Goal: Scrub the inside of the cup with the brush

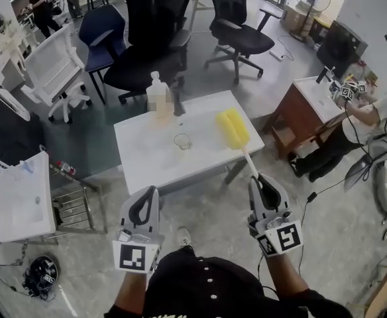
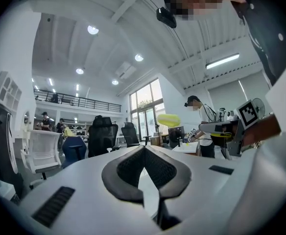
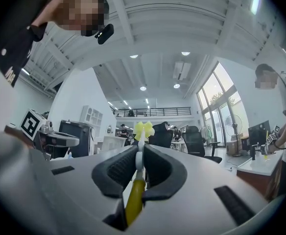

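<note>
Right gripper (image 1: 258, 181) had the brush (image 1: 236, 134) pinched by its handle; left gripper (image 1: 148, 194) was shut on nothing.

Biggest first: the white table (image 1: 147, 161) sat ahead of both grippers, and only the brush's yellow head hung over its right side. The brush's long axis ran straight out from the right jaws, forward and a touch left. A pump bottle (image 1: 158, 97) stood at the table's far edge. The small clear cup (image 1: 183, 141) stood upright near the middle, just left of the brush head and apart from it. So the cup lay ahead-and-left of the right gripper and ahead-and-right of the left one, which looked the nearer. My guess: the left would have to open to steady the cup while the brush head tipped down into it.
</note>
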### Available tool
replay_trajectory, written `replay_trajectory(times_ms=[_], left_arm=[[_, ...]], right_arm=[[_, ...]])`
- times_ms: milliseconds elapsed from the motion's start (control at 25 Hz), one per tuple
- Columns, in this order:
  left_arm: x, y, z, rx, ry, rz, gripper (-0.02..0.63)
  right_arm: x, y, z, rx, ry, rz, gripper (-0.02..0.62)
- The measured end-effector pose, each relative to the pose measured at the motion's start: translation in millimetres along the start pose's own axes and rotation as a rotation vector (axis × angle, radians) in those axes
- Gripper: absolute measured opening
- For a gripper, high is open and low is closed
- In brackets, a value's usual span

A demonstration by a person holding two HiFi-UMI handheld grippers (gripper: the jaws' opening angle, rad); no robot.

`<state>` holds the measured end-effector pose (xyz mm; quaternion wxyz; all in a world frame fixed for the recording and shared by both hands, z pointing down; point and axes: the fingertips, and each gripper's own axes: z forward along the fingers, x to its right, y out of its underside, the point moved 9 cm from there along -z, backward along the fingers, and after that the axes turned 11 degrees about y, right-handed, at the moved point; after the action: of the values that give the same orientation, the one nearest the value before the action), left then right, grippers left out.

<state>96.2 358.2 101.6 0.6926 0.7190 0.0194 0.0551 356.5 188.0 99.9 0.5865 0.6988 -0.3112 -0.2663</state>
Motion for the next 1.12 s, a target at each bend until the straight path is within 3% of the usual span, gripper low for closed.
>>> replay_trajectory(times_ms=[600, 1120], left_arm=[[-71.9, 12.8, 56.0, -0.009, 0.079, -0.019, 0.025], [-106.5, 34.1, 113.0, -0.072, 0.05, -0.025, 0.026]], right_arm=[[-2.6, 16.6, 81.1, -0.017, 0.03, -0.012, 0.049], [30.9, 43.5, 146.9, -0.038, 0.02, 0.003, 0.049]])
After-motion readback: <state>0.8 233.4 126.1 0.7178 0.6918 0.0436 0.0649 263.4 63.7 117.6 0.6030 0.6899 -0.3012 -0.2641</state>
